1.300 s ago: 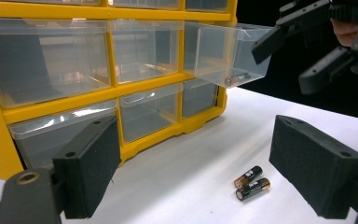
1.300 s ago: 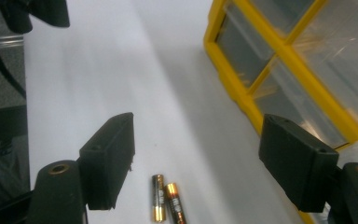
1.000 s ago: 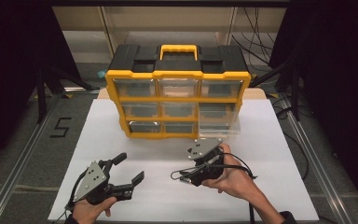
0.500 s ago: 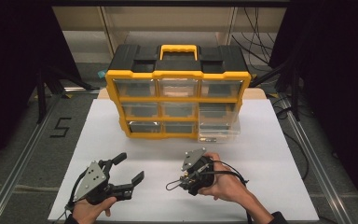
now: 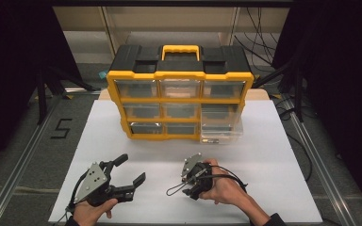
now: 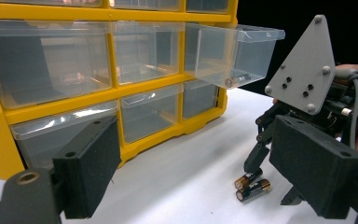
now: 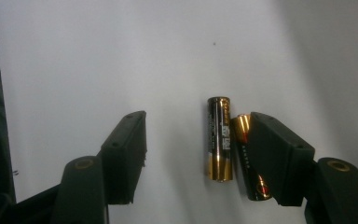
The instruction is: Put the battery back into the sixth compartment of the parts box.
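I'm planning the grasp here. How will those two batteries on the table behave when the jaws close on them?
The batteries are smooth cylinders lying on their sides, so they will probably roll if nudged. Their glossy casing looks slippery. The right gripper, its jaws closing, has one jaw over the second cell and may scatter them.

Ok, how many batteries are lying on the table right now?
2. One battery lies on the white table between the right gripper jaws. The second battery lies beside it, against the right-hand jaw and partly covered by it. More could be hidden in the drawers.
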`<state>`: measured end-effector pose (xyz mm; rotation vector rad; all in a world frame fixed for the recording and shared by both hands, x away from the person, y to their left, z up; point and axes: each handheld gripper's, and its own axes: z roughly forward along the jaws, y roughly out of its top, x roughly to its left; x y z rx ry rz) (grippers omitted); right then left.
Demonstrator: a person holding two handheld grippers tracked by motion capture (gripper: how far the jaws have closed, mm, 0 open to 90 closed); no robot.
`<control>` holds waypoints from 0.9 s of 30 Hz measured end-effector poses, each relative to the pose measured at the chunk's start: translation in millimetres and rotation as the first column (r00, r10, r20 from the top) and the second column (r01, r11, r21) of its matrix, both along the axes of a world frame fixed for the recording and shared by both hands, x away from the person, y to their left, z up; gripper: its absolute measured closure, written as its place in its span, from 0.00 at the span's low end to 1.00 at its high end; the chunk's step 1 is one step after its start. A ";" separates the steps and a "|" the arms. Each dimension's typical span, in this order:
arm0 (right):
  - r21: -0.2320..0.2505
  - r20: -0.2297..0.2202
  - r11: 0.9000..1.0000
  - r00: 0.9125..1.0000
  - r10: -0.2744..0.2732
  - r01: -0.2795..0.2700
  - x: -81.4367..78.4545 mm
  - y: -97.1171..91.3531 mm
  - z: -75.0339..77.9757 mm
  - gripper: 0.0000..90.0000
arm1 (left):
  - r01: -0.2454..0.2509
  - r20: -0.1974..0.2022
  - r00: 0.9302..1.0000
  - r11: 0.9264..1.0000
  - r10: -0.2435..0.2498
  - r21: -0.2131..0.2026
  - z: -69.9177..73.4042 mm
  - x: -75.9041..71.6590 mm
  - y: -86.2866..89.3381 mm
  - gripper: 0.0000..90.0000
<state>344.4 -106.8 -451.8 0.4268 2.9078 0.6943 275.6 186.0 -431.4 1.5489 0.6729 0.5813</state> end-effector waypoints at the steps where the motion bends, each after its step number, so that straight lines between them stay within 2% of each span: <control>1: -0.003 -0.005 1.000 1.000 -0.005 0.005 0.0 0.0 -0.7 0.44 | 0.003 0.009 1.000 1.000 -0.003 0.004 0.1 0.7 0.3 0.17; 5: -0.017 -0.011 1.000 1.000 -0.011 0.011 1.8 -0.1 -2.9 0.50 | 0.009 0.013 1.000 1.000 -0.009 -0.012 -0.6 1.3 -0.8 0.17; 6: -0.017 -0.013 1.000 1.000 -0.012 0.012 2.2 0.0 -3.5 0.52 | -0.001 0.001 1.000 1.000 0.001 0.000 0.0 0.0 -0.1 0.17; 8: -0.027 -0.015 1.000 1.000 -0.011 0.010 3.0 0.2 -4.0 0.54 | 0.010 0.015 1.000 1.000 -0.010 -0.011 -0.6 1.7 -1.0 0.17; 9: -0.031 -0.014 1.000 1.000 -0.006 0.005 3.2 0.4 -4.7 0.57 | 0.006 0.016 1.000 1.000 -0.006 0.001 -0.3 1.5 -0.4 0.17; 11: -0.040 -0.020 0.999 1.000 -0.004 0.004 3.0 1.3 -6.1 0.59 | 0.012 0.015 1.000 1.000 -0.011 -0.011 -0.6 1.4 -0.9 0.17; 13: -0.061 -0.017 0.998 1.000 -0.010 0.009 2.8 2.2 -6.6 0.62 | 0.001 0.005 1.000 1.000 -0.001 0.002 0.0 0.4 0.0 0.17; 14: -0.058 -0.011 0.998 1.000 -0.006 0.006 2.7 2.8 -7.3 0.65 | 0.010 0.013 1.000 1.000 -0.010 -0.012 -0.7 1.5 -0.8 0.17; 17: -0.070 -0.017 0.997 1.000 0.014 -0.015 2.0 4.4 -8.2 0.73 | 0.011 0.016 1.000 1.000 -0.011 -0.010 -0.5 1.4 -0.8 0.17; 18: -0.070 -0.017 0.997 1.000 0.014 -0.015 2.0 4.4 -8.2 0.73 | 0.001 0.004 1.000 1.000 -0.001 0.004 0.1 0.2 0.0 0.17; 19: -0.072 -0.021 0.997 1.000 0.023 -0.024 1.6 4.9 -8.7 0.74 | 0.011 0.011 1.000 1.000 -0.011 -0.015 -0.7 1.4 -0.9 0.17; 21: -0.093 -0.031 0.995 0.999 0.028 -0.031 -0.5 7.6 -11.3 0.79 | 0.011 0.016 1.000 1.000 -0.011 -0.009 -0.6 1.5 -0.7 0.17; 23: -0.095 -0.027 0.995 0.999 0.040 -0.042 0.0 8.0 -11.4 0.81 | 0.001 0.004 1.000 1.000 -0.001 0.002 0.1 0.1 0.0 0.17; 25: -0.097 -0.031 0.994 0.999 0.041 -0.044 -0.6 8.6 -10.7 0.85 | 0.011 0.016 1.000 1.000 -0.011 -0.011 -0.7 1.7 -0.8 0.17; 27: -0.099 -0.021 0.994 0.999 0.051 -0.052 -1.4 9.3 -10.6 0.85 | 0.007 0.015 1.000 1.000 -0.007 0.000 -0.1 1.1 -0.1 0.17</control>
